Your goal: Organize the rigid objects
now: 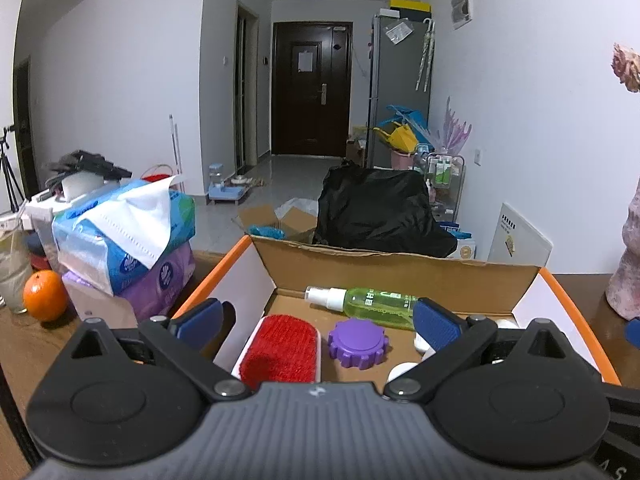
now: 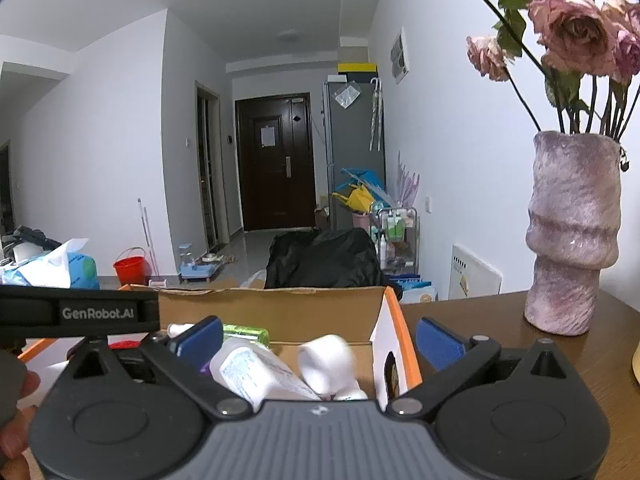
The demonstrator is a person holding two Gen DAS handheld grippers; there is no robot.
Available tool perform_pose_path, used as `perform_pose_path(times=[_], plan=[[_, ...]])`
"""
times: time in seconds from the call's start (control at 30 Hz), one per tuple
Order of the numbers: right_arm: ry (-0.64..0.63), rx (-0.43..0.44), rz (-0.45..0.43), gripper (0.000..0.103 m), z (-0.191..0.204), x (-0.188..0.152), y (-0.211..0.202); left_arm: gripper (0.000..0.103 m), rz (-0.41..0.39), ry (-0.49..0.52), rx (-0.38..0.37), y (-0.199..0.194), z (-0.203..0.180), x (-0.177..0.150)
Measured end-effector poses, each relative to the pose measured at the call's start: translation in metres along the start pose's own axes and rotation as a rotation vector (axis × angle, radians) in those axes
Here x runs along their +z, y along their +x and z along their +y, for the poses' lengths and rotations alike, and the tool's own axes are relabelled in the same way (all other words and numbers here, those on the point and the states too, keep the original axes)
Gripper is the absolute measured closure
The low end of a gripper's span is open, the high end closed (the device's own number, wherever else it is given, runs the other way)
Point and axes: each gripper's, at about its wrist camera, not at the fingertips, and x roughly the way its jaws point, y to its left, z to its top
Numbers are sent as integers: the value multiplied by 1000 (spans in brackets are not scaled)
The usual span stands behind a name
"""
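An open cardboard box (image 1: pixel 400 270) with orange-edged flaps stands on the wooden table. Inside it lie a red brush (image 1: pixel 282 354), a purple ridged lid (image 1: pixel 358 344) and a green spray bottle (image 1: pixel 366 301). My left gripper (image 1: pixel 318 320) hangs open and empty over the box. In the right wrist view the box (image 2: pixel 276 308) holds a white tube (image 2: pixel 256 372) and a blurred white object (image 2: pixel 326 362). My right gripper (image 2: pixel 320 340) is open and empty above the box's right side.
Stacked tissue packs (image 1: pixel 124 240) and an orange (image 1: pixel 45 296) sit left of the box. A pink vase (image 2: pixel 570 236) with dried roses stands on the table to the right. The left gripper's body (image 2: pixel 80 312) reaches in at the left.
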Motion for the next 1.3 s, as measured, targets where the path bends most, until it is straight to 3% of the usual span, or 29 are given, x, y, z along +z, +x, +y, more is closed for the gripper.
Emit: perform_pose_path(times=[0.67,0.97,1.3], plan=[[-11,-7,1,0,-5,1,-13,0,-39,0,-3,-28,5,-2],[-12,-17,-9,0,-10,2,-41,0,-68,-3,-15,-64,19,-5],[-13,-31,-40,0,-5,5,-99,0,-84,-6,-44,-120,40,-15]])
